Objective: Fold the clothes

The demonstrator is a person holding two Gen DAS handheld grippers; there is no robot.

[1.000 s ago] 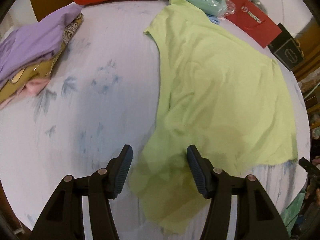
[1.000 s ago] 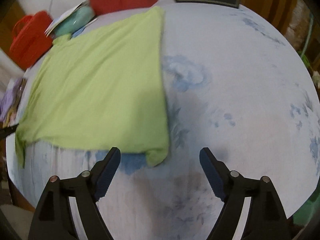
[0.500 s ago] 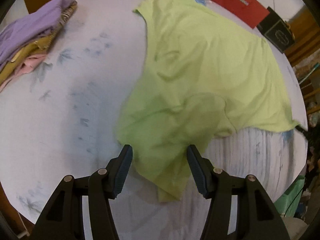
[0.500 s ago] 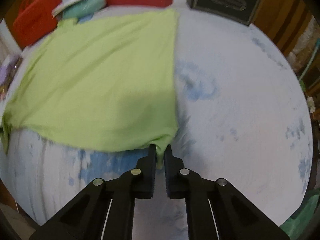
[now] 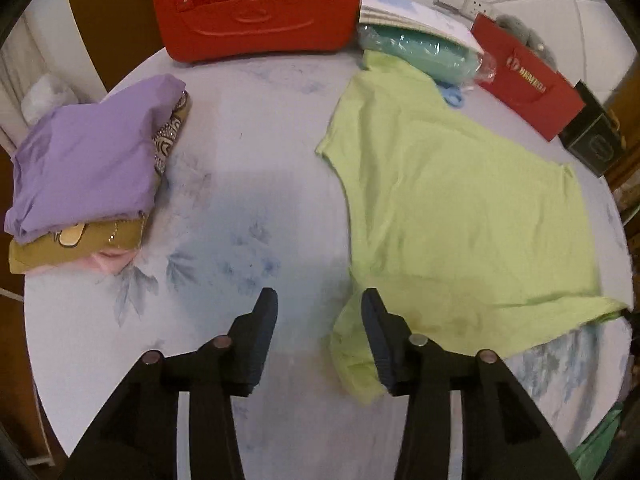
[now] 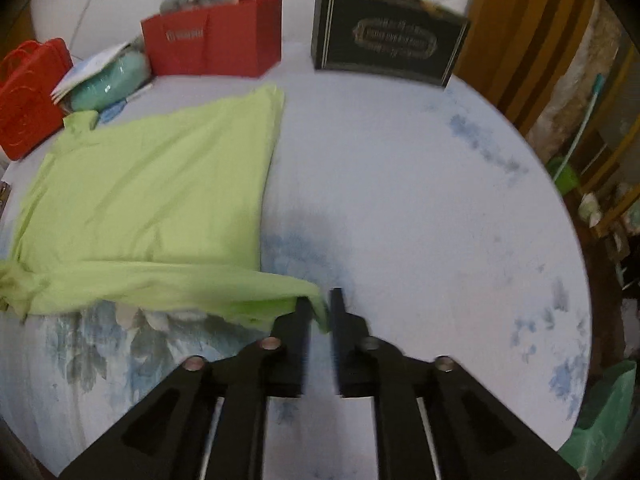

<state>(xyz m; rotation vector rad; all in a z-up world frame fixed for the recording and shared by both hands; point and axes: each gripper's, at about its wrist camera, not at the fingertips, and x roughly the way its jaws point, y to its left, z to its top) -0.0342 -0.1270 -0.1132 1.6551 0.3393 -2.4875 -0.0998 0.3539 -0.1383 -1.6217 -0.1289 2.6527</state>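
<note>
Green shirt (image 6: 152,196) corner — between opening right gripper (image 6: 320,312) jaws.

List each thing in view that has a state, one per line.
green shirt: spread on the table, near hem lifted at both corners.
left gripper: jaws apart, nothing between them; the shirt's corner hangs by the right-hand finger.
right gripper: jaws opening, shirt corner between them.
folded pile: stacked, purple garment on top.
red case: shut.
red paper bag: upright, something grey in its top.
</note>
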